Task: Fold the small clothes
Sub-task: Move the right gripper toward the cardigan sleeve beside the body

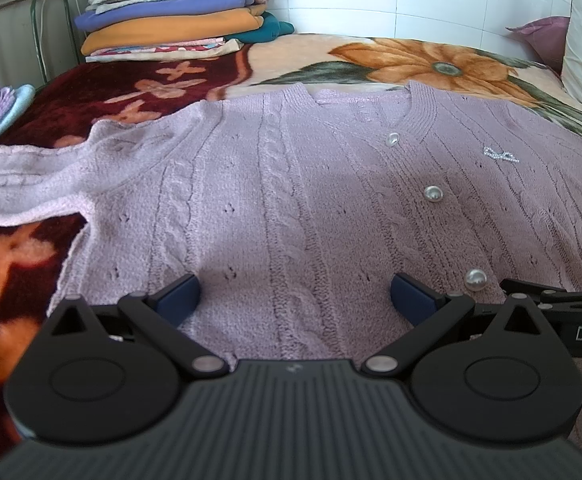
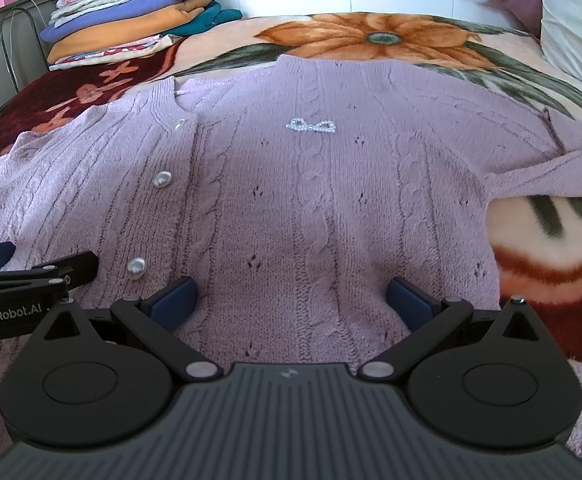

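— Both grippers, left gripper (image 1: 294, 294) and right gripper (image 2: 291, 296), are spread wide and hold nothing?
— Yes. Lilac cardigan (image 1: 291, 184) lies flat under them on the blanket (image 1: 15, 264), collar far away; its sleeves stretch sideways, one nearer each gripper

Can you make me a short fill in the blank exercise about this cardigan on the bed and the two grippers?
1. The lilac cardigan lies spread flat on a floral ____.
2. Both the left gripper and the right gripper hover over the cardigan with jaws ____.
3. The cardigan closes with round, pearl-like ____.
4. The sparkly bow on the chest and the stack of folded clothes are far apart; the stack sits at the far ____ corner of the bed.

Missing words: blanket; open; buttons; left
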